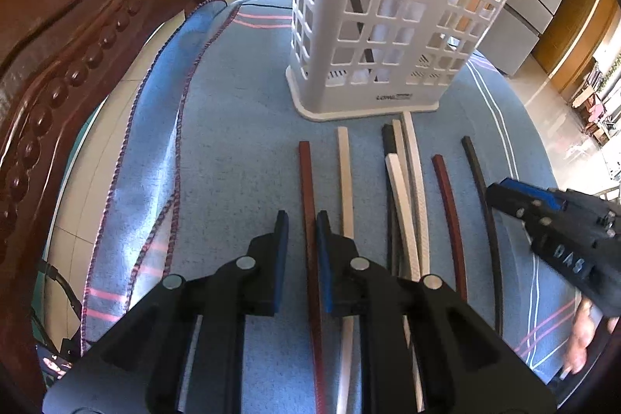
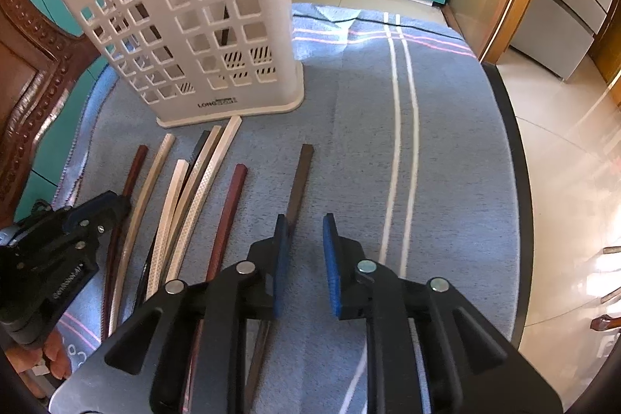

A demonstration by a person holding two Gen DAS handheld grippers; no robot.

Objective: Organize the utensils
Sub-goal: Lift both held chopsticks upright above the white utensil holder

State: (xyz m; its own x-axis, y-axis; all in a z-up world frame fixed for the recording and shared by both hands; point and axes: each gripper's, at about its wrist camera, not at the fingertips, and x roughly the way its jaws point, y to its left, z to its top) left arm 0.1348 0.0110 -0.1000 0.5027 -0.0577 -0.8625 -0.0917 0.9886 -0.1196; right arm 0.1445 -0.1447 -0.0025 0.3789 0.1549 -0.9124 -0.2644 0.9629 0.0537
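Plainly, the chopsticks are laid out in a loose row on the blue cloth [image 1: 240, 127] covering the tabletop, all pointing toward the white slotted holder [image 1: 388, 14] at the far side, probably so each can be picked off and dropped in upright; through the holder's openings a dark stick or two already shows inside. The left gripper [image 1: 302, 231] hangs over the left end of the row with its fingers a narrow gap apart, and the reddish-brown chopstick [image 1: 308, 212] runs through that gap, though I cannot tell whether the pads press on it or merely straddle it. The right gripper [image 2: 306, 235] hovers at the right end with its fingers a little apart and nothing between them; the dark brown chopstick [image 2: 300, 181] lies just beside its left finger, not inside the gap. That looks like a line-up for a grasp, one hand per stick. The sticks are long, thin and square-sectioned: a cream chopstick [image 1: 344, 173] next to the reddish one, a small overlapping cluster of cream and black ones [image 1: 403, 181] in the middle with fine patterned faces, then a second reddish stick [image 1: 446, 196] and a black one on the right. A carved wooden chair [image 1: 58, 64] stands at the left of the tabletop.
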